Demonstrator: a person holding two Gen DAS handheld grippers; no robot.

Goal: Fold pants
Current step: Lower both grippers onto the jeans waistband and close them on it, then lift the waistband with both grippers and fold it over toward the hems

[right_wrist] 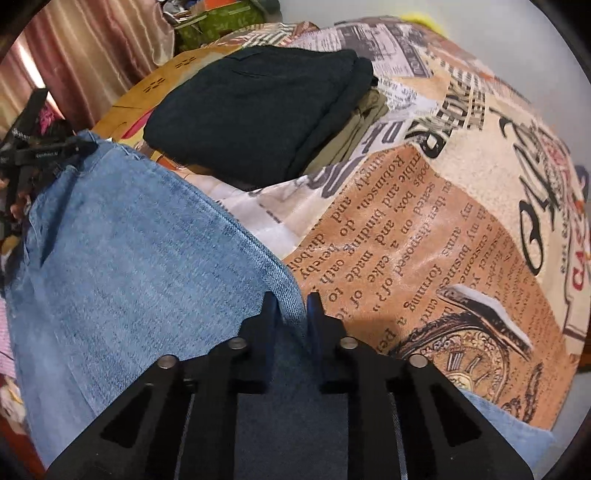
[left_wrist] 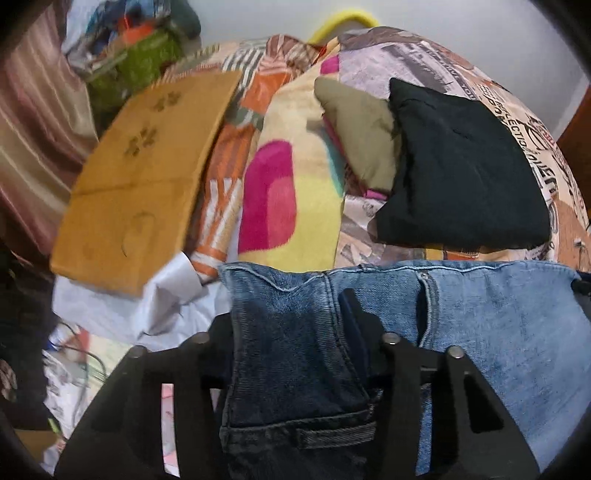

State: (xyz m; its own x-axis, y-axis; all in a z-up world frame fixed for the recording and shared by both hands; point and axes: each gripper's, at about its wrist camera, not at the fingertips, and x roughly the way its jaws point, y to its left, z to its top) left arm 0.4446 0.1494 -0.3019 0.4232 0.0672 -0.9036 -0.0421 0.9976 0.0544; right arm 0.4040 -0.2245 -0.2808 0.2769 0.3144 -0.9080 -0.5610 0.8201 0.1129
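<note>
Both claws grip the jeans [left_wrist: 498, 325]. Left gripper [left_wrist: 291, 314] is clenched on a dark bunched fold at the lower centre of its frame; right gripper [right_wrist: 291, 306] pinches the pale denim edge at lower centre, fingers nearly together. The jeans span the lower half of both views, stretched between the two tools above the bed.

A newsprint-patterned bedspread [right_wrist: 424, 258] covers the bed. On it lie folded black pants [left_wrist: 461, 166] beside an olive garment [left_wrist: 362, 136], centre right in the left view. Cardboard [left_wrist: 147, 170] sits at left, a pink curtain [right_wrist: 85, 55] upper left, a pale wall [left_wrist: 480, 33] behind.
</note>
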